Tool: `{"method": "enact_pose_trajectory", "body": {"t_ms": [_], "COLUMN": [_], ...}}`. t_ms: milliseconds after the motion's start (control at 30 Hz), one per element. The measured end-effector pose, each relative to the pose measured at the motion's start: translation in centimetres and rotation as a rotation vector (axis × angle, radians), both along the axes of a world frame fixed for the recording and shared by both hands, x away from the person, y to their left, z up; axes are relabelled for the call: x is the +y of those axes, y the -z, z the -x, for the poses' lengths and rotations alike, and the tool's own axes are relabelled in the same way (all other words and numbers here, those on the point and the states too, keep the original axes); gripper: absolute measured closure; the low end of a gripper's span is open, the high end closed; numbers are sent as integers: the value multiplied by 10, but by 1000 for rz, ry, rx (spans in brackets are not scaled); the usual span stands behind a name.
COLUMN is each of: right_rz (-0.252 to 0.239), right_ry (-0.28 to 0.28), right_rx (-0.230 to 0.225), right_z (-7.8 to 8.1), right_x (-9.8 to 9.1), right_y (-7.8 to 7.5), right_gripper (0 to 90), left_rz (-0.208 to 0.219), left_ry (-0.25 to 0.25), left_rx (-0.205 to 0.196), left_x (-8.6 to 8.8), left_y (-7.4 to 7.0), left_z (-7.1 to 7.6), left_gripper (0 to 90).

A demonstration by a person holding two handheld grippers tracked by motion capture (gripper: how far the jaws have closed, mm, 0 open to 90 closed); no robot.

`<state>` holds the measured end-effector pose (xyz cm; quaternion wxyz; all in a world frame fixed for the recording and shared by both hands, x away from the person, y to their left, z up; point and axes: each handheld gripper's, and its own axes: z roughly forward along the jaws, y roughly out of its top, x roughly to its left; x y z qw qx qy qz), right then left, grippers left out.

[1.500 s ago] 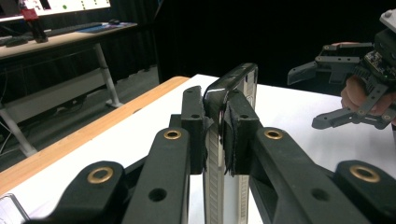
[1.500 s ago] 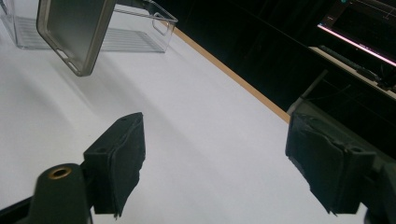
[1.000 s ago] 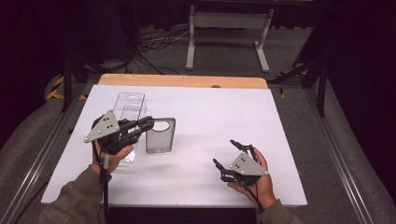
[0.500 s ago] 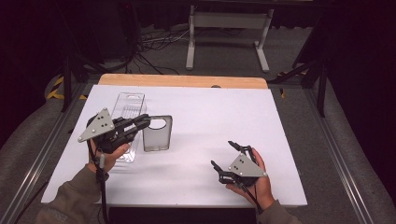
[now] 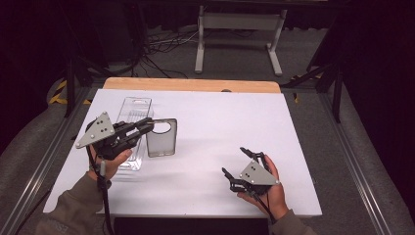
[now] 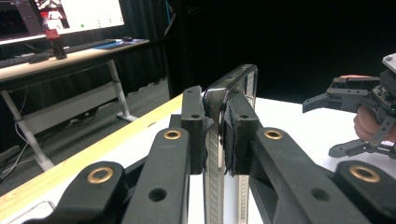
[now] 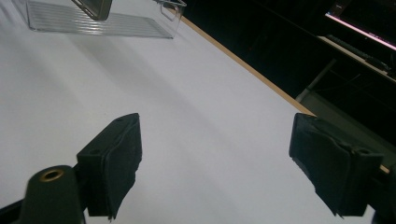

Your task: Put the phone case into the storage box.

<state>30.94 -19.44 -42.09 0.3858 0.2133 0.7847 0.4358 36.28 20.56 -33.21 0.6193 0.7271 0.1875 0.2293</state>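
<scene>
1. Looking down from the high view, the left gripper [image 5: 147,128] sits at middle left of the frame with its jaws clamped on the upper left edge of a smoky see-through phone case [image 5: 161,138], which is held beside a clear plastic tray [image 5: 133,128] on the white table [image 5: 235,127]. The right gripper [image 5: 242,161] rests at lower right, well apart from the case, its jaws spread wide with nothing between them.

2. From the left gripper view, the case [image 6: 232,88] stands on edge in the middle of the frame, its thin rim pinched between the two pads [image 6: 240,140]. It looks light, thin and somewhat flexible, with a glossy surface that may slip, so a grip on the stiffer rim near a corner seems soundest. The other gripper [image 6: 327,123] shows at far right.

3. From the right gripper view, its jaws [image 7: 212,163] stand wide over bare table; the tray [image 7: 100,21] and a corner of the case [image 7: 93,7] lie at upper left.
</scene>
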Motion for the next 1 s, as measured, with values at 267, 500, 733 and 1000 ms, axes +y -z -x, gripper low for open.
{"method": "enact_pose_trajectory", "body": {"t_ms": [267,500,733,1000], "right_rz": [2,-3,-3,-4], "right_ry": [3,6,5,6], "right_rx": [-4,-6,-10,-6], "right_z": [0,0,0,0], "right_x": [-1,-2,-2,-2], "right_y": [-1,-2,-2,-2], "right_gripper": [183,183,183,183], "left_rz": [6,11,20,30], "left_ry": [-4,-9,-15,-24], "left_rx": [-2,-6,-8,-19], "left_x": [3,8,10,14], "left_y": [-2,-4,-5,-7], "left_z": [1,1,2,3], "left_gripper": [807,807,807,807]}}
